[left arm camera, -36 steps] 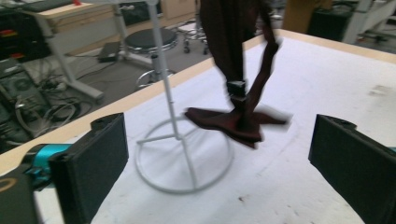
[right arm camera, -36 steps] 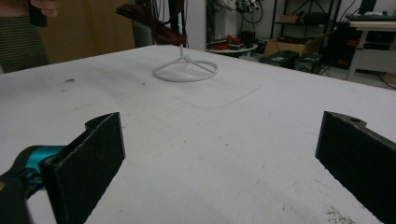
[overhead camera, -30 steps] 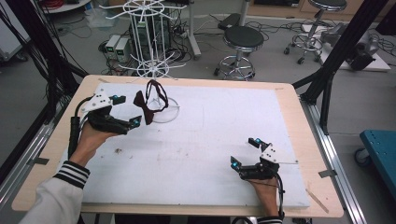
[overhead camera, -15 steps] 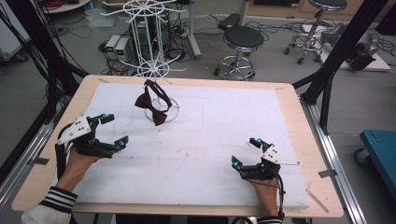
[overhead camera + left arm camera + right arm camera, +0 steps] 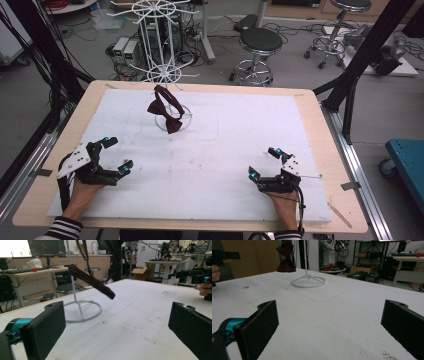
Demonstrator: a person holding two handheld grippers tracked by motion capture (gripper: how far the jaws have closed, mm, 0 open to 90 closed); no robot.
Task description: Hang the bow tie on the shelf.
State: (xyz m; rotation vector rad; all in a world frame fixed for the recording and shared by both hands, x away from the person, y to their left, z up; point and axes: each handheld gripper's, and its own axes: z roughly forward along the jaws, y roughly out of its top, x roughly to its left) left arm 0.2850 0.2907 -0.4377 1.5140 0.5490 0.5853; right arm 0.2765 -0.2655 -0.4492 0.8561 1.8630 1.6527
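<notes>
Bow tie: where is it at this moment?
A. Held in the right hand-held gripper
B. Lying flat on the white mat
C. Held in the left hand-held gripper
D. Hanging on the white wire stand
D. The bow tie hangs from the white wire stand at the far side of the mat, while the left hand-held gripper and the right hand-held gripper sit open and empty near the front edge.

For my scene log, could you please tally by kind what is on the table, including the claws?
Dark red bow tie, hanging on the stand: 1
White wire stand: 1
Claws, left claw and right claw, both open and empty: 2
Total: 4
</notes>
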